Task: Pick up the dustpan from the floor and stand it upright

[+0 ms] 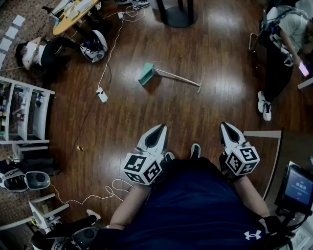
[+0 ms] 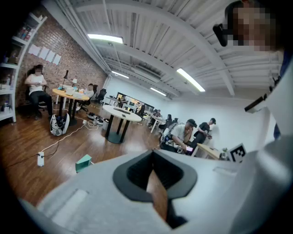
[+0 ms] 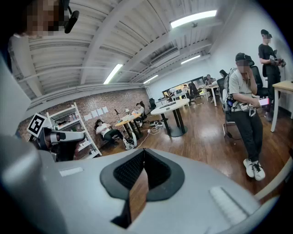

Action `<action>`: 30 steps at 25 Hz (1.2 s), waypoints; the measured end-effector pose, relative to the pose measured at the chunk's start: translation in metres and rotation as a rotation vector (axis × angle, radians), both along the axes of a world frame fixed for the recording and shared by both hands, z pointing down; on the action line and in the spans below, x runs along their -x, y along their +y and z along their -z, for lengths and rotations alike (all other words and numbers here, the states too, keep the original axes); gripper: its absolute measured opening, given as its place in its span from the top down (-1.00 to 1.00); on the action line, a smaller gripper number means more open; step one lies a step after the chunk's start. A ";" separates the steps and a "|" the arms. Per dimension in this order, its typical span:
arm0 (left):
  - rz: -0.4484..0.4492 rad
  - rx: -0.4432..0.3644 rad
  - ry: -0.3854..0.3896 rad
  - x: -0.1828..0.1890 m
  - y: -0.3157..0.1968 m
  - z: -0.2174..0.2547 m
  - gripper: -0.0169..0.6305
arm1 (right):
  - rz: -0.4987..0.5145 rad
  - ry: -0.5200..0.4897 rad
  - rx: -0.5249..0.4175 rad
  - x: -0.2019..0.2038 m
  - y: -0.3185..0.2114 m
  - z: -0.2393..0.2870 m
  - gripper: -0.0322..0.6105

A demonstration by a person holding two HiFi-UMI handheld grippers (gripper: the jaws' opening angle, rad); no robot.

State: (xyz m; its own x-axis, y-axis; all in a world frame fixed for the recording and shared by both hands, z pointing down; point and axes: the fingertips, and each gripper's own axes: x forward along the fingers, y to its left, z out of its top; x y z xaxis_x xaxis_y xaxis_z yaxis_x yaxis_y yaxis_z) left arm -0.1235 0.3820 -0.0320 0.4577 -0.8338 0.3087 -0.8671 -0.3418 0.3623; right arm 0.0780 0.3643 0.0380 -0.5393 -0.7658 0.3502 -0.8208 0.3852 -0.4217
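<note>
Dark wooden flooring is seen across an open office. Where is the dustpan (image 1: 146,74) found on it?

It is seen lying down on the floor, ahead of the person and well apart from both grippers. Its teal pan is turned toward the left of the head view, and its pale handle is stretched flat to the right. In the left gripper view the teal pan (image 2: 84,162) is caught low at the left, out on the boards.

Is it being held or touched by anything?

No. Bare floor is left all round it. The left gripper (image 1: 160,128) is held out in front of the person's body with its jaws closed together, and nothing is gripped between them. The same is shown of the right gripper (image 1: 226,126): jaws pressed shut and empty. Both are tilted slightly downward.

Is that borne out by the grippers' own cameras?

Yes. The dark pads of the left gripper (image 2: 154,167) are seen meeting, and those of the right gripper (image 3: 143,164) likewise.

What is placed around the dustpan?

A white power strip (image 1: 101,94) on a long cable is laid to its left, near but apart. A round table base (image 1: 177,14) is set beyond it. A seated person (image 1: 36,52) is seen far left, above a white shelf (image 1: 29,114), and a standing person (image 1: 281,44) far right.
</note>
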 end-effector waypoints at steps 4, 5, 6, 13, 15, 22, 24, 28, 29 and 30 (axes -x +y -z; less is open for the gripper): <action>0.013 -0.013 -0.002 -0.017 -0.008 0.007 0.93 | 0.006 -0.003 -0.009 -0.022 -0.010 0.003 0.86; 0.016 -0.013 -0.004 -0.020 -0.012 0.009 0.93 | 0.002 -0.003 -0.008 -0.028 -0.015 0.004 0.87; 0.019 -0.011 -0.004 -0.023 -0.016 0.010 0.93 | -0.004 -0.004 -0.004 -0.033 -0.021 0.004 0.87; 0.005 0.040 0.026 -0.002 -0.029 -0.006 0.93 | -0.029 0.026 0.067 -0.019 -0.030 -0.013 0.87; -0.005 0.056 0.034 0.000 -0.062 -0.025 0.93 | -0.039 0.047 0.081 -0.020 -0.058 -0.024 0.87; -0.135 0.087 0.070 -0.007 -0.149 -0.057 0.93 | -0.147 0.133 0.111 -0.031 -0.123 -0.025 0.87; -0.170 0.095 0.078 -0.007 -0.169 -0.059 0.93 | -0.159 0.154 0.112 -0.024 -0.142 -0.018 0.87; -0.255 0.126 0.043 -0.014 -0.197 -0.074 0.93 | -0.183 0.164 0.121 -0.015 -0.168 -0.007 0.87; -0.269 0.133 0.023 -0.015 -0.203 -0.081 0.93 | -0.183 0.164 0.125 -0.014 -0.172 -0.008 0.87; -0.278 0.136 0.005 -0.016 -0.210 -0.087 0.92 | -0.178 0.163 0.127 -0.013 -0.178 -0.011 0.87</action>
